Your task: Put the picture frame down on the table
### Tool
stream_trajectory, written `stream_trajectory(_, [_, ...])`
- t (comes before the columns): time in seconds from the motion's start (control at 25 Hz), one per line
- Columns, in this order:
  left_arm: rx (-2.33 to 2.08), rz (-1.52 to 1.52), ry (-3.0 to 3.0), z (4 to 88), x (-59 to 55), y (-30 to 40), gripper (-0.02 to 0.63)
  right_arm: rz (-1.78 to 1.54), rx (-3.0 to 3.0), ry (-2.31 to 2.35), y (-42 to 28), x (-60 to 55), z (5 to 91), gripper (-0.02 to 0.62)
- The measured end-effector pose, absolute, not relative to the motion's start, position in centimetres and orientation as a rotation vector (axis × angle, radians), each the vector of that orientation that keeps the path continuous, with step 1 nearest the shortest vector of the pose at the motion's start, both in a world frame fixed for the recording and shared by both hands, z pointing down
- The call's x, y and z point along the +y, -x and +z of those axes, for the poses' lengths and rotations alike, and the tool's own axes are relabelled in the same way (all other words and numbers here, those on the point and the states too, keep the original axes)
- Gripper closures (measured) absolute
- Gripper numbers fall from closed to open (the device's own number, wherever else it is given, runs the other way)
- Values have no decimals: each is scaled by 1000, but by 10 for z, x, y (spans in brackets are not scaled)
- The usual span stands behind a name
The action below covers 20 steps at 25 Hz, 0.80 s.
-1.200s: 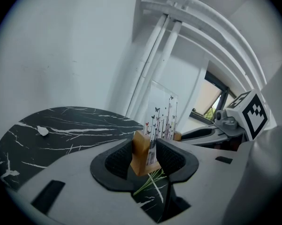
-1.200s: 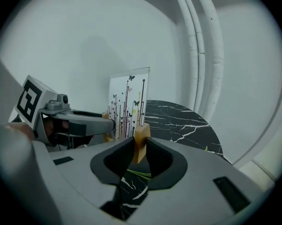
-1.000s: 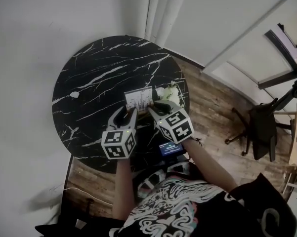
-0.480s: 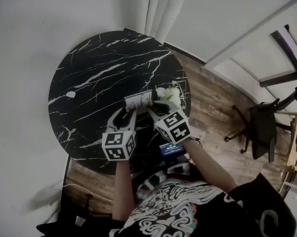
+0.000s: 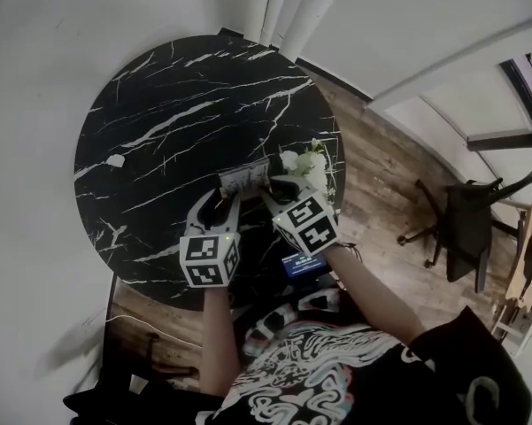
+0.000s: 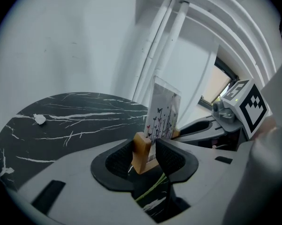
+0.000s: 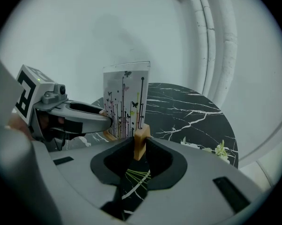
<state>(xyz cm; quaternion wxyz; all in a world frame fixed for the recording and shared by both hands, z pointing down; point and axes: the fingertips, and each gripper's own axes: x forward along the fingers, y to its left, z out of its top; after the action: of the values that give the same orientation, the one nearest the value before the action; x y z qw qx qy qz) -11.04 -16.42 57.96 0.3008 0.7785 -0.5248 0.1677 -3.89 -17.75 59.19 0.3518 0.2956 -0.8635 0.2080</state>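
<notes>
The picture frame (image 5: 244,178) is a clear upright panel printed with stems and butterflies, set in a light wooden base. Both grippers hold it over the near right part of the round black marble table (image 5: 159,104). My left gripper (image 6: 148,153) is shut on the left end of the wooden base (image 6: 141,151), with the panel (image 6: 163,111) rising above its jaws. My right gripper (image 7: 140,146) is shut on the base's right end (image 7: 140,142), and the panel (image 7: 125,100) stands just beyond it. Whether the base touches the tabletop is hidden.
White flowers (image 5: 306,162) lie on the table's right edge, close beside the right gripper. A small white scrap (image 5: 115,160) sits at the table's left. A black chair (image 5: 465,228) stands on the wooden floor to the right. White pipes run up the wall behind the table.
Both grippers have sunk toward the tabletop with the frame held between them. Both grips look unchanged.
</notes>
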Motion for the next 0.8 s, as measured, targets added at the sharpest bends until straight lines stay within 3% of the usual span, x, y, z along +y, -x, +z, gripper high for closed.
stream_trajectory(0.8, [-1397,473,-1965,626,-178,121,445,501,-2161,-668,50,-197,637,517])
